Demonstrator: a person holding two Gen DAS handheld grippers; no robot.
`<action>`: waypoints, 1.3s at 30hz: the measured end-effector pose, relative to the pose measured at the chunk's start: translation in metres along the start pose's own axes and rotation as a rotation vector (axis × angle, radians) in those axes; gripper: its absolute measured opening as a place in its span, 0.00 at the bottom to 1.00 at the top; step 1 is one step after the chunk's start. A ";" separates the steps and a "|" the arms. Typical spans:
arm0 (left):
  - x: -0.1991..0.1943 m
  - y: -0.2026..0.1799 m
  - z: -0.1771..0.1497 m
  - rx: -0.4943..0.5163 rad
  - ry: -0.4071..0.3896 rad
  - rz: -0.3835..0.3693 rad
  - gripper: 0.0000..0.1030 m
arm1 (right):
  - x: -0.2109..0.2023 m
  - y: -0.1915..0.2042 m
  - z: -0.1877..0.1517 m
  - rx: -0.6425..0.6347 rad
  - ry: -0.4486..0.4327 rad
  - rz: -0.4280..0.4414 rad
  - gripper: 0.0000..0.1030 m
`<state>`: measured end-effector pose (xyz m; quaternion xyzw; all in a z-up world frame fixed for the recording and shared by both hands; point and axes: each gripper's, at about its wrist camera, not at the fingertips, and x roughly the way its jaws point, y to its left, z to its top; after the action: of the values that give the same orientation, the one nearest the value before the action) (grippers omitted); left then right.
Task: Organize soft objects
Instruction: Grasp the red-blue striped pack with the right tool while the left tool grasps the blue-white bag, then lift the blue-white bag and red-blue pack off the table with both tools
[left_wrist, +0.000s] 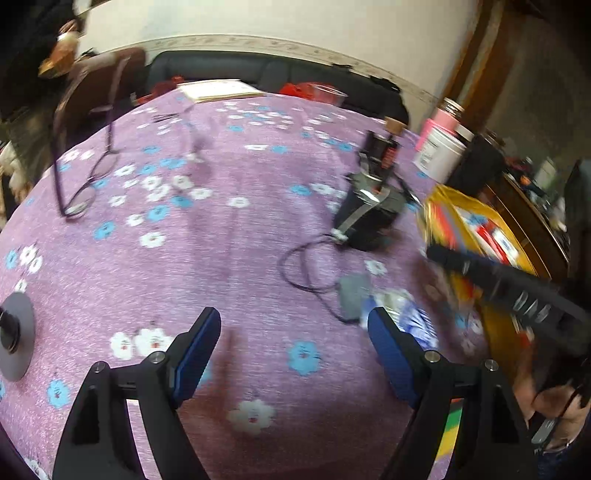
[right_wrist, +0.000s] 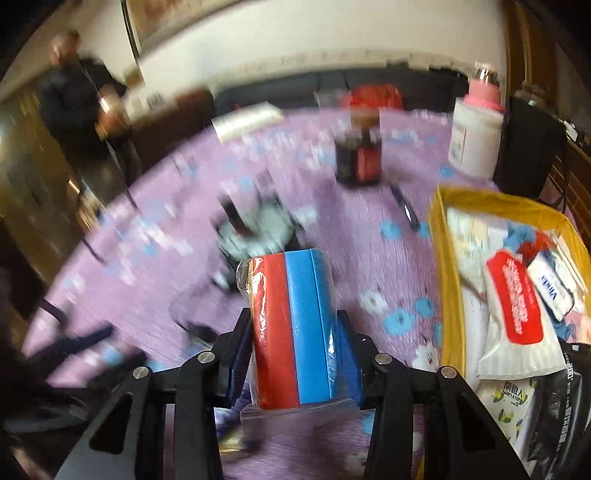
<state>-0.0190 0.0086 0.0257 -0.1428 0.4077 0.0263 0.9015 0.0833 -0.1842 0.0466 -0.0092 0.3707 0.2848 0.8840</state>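
Right tongs (right_wrist: 293, 332) grip a red-and-blue pack (right_wrist: 291, 328); left tongs (left_wrist: 295, 354) stand wide, holding nothing.
The wrapped pack seems lifted over the surface (right_wrist: 147, 266), just left of the yellow bin (right_wrist: 447, 280) at its right edge.

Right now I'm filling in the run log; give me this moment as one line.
left gripper: open, empty | right gripper: shut on red-and-blue pack | yellow bin: holds tissue packs, beside pack

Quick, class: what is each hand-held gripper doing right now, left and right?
Left hand-held gripper: open, nothing between its fingers.
Right hand-held gripper: shut on the red and blue packet in clear wrap.
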 end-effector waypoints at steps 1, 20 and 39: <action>0.002 -0.005 -0.001 0.020 0.018 -0.019 0.79 | -0.004 0.001 0.001 -0.003 -0.024 -0.002 0.45; 0.039 -0.081 -0.004 0.179 0.127 0.100 0.40 | -0.038 -0.027 0.008 0.106 -0.167 0.086 0.46; -0.017 -0.067 0.008 0.177 -0.252 0.343 0.39 | -0.029 -0.001 0.000 0.001 -0.170 0.113 0.46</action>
<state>-0.0135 -0.0521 0.0589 0.0126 0.3110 0.1609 0.9366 0.0677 -0.1991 0.0657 0.0365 0.2946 0.3338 0.8947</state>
